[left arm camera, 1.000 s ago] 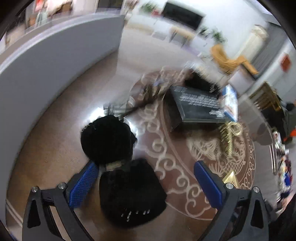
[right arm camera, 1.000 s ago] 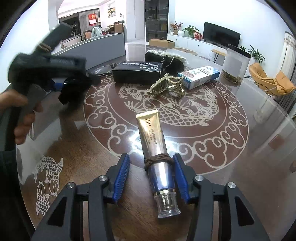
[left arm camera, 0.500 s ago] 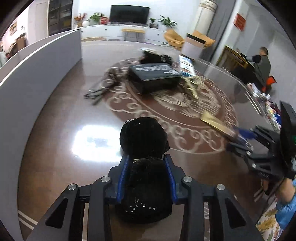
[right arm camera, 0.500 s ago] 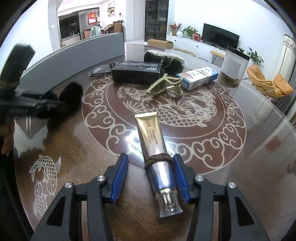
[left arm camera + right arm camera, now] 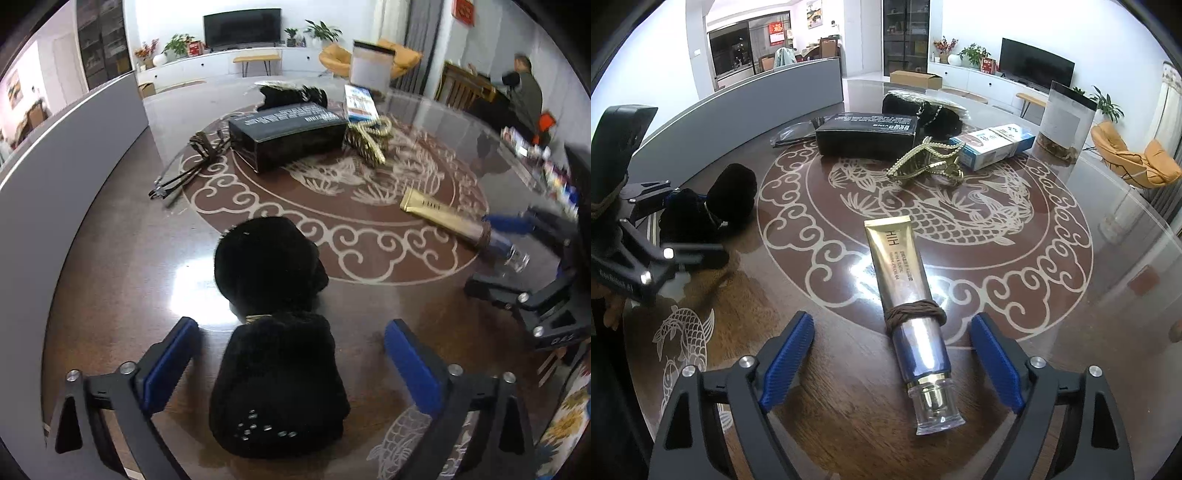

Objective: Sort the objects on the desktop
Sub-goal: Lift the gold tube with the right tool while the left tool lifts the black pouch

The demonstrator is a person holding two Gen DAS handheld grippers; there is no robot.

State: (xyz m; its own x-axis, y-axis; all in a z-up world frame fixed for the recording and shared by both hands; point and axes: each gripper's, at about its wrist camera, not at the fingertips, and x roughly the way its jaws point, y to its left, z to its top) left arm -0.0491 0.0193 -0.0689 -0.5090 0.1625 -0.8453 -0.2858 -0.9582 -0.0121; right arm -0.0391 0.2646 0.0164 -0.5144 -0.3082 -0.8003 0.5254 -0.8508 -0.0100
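A black fuzzy two-lobed hair piece lies on the brown table. My left gripper straddles its near lobe; the jaws are opening and the blue pads stand clear of it. In the right wrist view a gold and silver tube, with a brown hair tie round it, lies between the fingers of my right gripper. Those jaws are opening too, and neither pad touches the tube. Each gripper shows in the other's view: the left gripper, the right gripper.
Toward the far side of the table lie a black box, a gold hair claw, a blue-white carton, a black furry bag, dark-framed glasses and a clear canister. A grey curved partition borders the left. A person sits far back.
The left gripper closed on the black hair piece half a second ago and has now spread wide again, its view rolled. The right jaws have parted from the tube, which has not moved.
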